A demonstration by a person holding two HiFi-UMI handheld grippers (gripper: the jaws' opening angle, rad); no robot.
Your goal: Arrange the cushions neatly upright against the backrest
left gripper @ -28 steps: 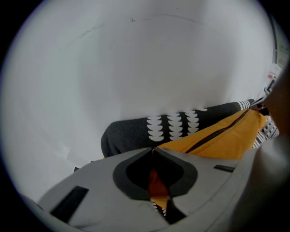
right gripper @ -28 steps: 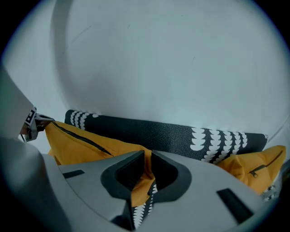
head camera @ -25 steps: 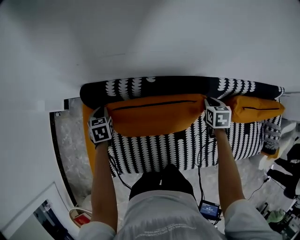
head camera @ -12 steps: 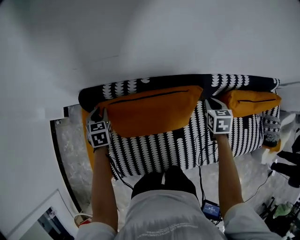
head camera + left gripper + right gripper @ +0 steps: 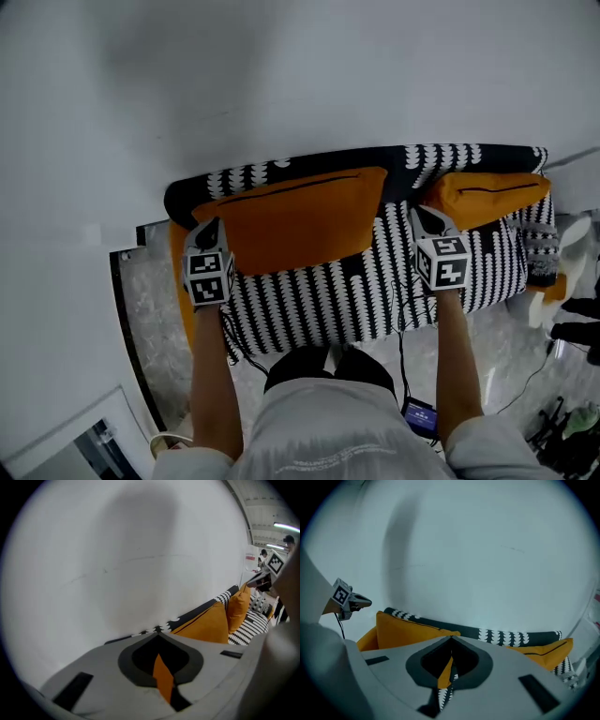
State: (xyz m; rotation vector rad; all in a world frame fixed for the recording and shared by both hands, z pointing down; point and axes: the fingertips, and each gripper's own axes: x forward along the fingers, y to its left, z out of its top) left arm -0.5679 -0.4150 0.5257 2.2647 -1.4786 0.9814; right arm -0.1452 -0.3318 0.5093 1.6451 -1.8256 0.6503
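Observation:
A black-and-white patterned sofa (image 5: 356, 295) stands against the white wall. Two orange cushions lean upright on its backrest (image 5: 272, 172): a large one (image 5: 295, 220) at left and a smaller one (image 5: 487, 195) at right. My left gripper (image 5: 211, 227) is just off the large cushion's left end, shut and holding nothing. My right gripper (image 5: 420, 214) sits in the gap between the two cushions, also shut and empty. In the left gripper view the shut gripper (image 5: 158, 631) points at the wall, with the large cushion (image 5: 206, 623) to its right. In the right gripper view the shut gripper (image 5: 451, 638) faces the backrest.
An orange panel (image 5: 180, 291) shows at the sofa's left end. A grey striped item (image 5: 541, 251) lies at its right end. Cables and a small device (image 5: 419, 417) lie on the marble floor (image 5: 150, 319) in front. The person's legs stand close to the seat's front edge.
Both grippers have let go of the large cushion's ends and drawn back a little toward me. The cushion stays leaning on the backrest.

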